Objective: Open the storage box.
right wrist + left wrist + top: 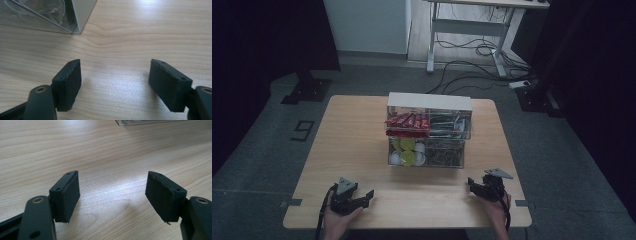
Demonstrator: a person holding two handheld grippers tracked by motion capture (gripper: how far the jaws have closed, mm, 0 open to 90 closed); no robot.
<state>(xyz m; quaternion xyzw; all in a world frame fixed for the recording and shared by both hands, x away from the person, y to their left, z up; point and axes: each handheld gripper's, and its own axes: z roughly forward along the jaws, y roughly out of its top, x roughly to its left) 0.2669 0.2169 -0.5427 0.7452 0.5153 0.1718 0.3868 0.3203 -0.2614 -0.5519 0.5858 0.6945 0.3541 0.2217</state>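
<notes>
Low over the table (362,135), both hands, left tongs (364,196) and right tongs (473,186) agape.

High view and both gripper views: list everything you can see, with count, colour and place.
table: one, light wood, centre.
organizer: one, clear with white top, two tiers, at table middle.
red packets: several, upper tier, left compartment.
round capsules: several, white and yellow-green, lower tier, left compartment.
right compartments' contents: dark and clear, too small to tell.
desk: one, white-framed, behind on the floor.
cables: several, dark, on the floor under the desk.
left gripper: black, jaws open, over bare table at near left.
right gripper: black, jaws open, near right.
</notes>
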